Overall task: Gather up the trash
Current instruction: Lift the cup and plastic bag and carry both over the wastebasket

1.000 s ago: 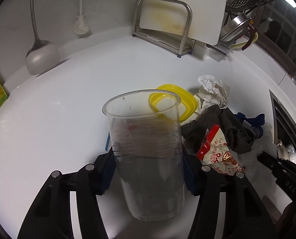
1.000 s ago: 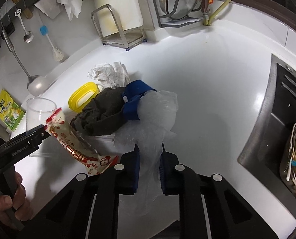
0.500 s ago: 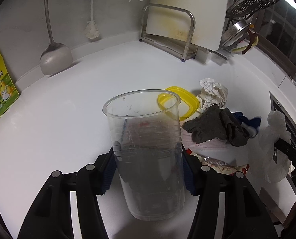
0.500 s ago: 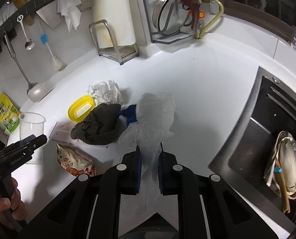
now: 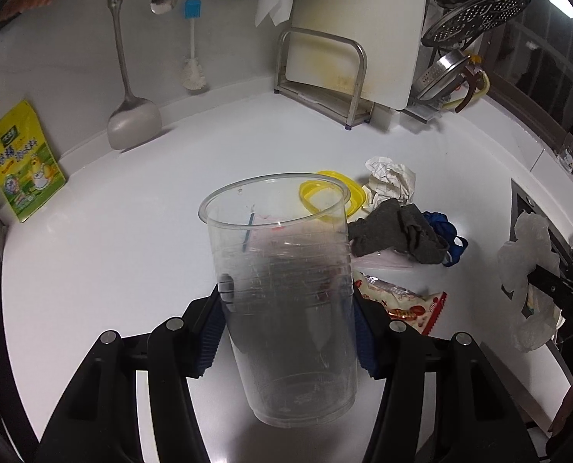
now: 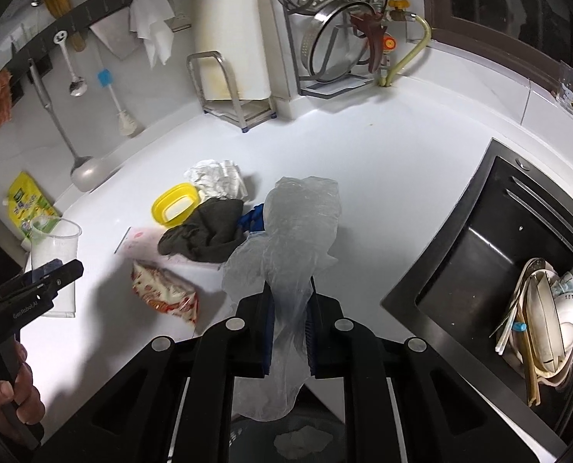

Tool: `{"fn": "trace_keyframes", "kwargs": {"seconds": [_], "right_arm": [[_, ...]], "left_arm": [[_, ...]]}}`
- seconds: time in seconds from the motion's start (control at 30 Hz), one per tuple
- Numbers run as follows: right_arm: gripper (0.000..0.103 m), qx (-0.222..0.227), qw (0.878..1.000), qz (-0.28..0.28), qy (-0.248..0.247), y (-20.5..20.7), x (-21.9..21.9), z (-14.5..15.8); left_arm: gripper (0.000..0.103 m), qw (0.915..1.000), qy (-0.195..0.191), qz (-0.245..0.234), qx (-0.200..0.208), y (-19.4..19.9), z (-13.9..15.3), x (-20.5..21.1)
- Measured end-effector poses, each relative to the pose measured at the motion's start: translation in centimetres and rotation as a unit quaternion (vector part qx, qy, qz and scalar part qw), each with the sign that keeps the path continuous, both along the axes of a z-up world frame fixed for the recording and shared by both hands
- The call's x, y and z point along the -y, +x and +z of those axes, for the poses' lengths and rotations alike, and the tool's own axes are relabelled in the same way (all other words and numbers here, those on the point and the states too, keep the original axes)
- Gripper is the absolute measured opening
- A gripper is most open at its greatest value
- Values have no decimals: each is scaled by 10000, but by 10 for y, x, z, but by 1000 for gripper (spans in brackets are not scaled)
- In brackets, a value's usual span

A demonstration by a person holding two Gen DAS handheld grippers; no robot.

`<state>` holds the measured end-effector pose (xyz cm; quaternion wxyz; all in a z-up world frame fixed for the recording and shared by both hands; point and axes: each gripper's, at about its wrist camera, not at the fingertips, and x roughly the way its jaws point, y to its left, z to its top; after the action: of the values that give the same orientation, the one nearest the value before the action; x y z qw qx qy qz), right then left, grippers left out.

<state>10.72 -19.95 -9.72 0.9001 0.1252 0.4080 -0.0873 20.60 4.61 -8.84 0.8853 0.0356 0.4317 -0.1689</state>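
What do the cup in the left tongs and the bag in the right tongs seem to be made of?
The cup looks like hard clear plastic, scuffed and cloudy: the counter shows through its wall. The bag looks like thin soft plastic film, crinkled and half see-through, hanging limp.

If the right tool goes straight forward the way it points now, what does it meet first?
The right tool, shut on a clear plastic bag, points toward the blue item beside the dark cloth. That would probably come first, though depth is unclear.
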Motion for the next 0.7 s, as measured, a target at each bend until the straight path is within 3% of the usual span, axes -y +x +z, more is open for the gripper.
{"fn": "trace_keyframes", "kwargs": {"seconds": [0.33,0.7], "right_arm": [[13,-11,9983,587,54,-33,-5,13],[13,19,9923,1237,99,-77,-1,24]], "left_arm": [[56,9991,115,389,126,-50,30,-2],[56,9982,144,576,18,-124,36,22]]}}
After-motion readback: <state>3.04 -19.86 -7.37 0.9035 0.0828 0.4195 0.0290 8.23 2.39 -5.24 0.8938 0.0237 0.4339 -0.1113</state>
